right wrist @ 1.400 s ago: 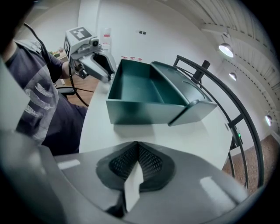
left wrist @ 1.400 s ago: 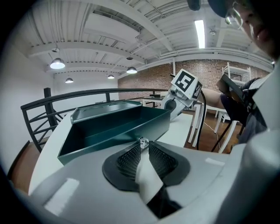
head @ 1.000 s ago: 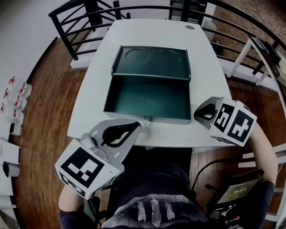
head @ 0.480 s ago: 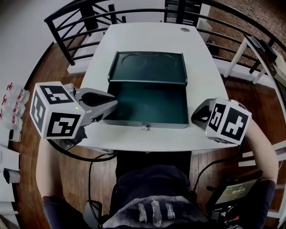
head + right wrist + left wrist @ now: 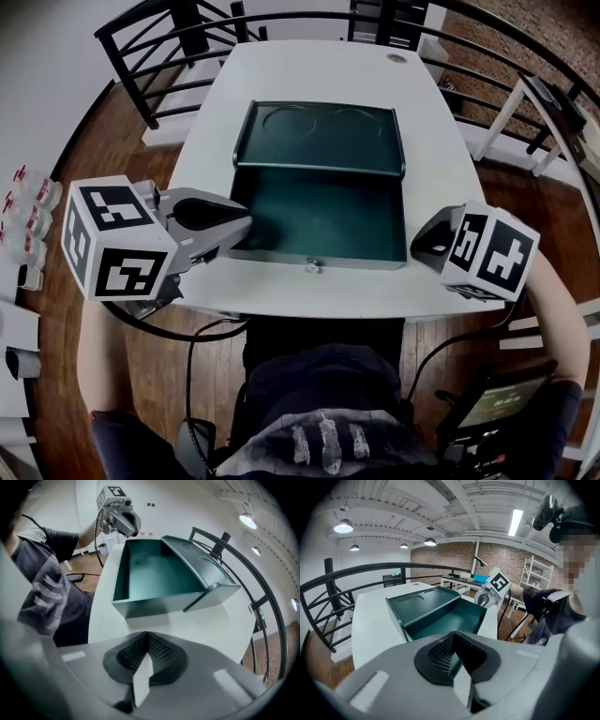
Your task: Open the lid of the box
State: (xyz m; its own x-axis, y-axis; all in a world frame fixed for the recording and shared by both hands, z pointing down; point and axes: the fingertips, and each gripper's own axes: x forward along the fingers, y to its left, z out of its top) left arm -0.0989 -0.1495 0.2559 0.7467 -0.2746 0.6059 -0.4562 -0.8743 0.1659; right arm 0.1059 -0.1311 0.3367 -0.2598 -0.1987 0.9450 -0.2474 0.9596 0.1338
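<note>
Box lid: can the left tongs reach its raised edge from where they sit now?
Probably yes. The left tongs sit shut beside the box, and nothing lies between them and the open lid; they'd need opening first.

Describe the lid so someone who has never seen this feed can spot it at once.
On the white table sits a dark green box, open on top. The lid is the panel leaning back along the box's far edge, away from the person. Unlike the box's plain inside, it bears two round pressed rings.
</note>
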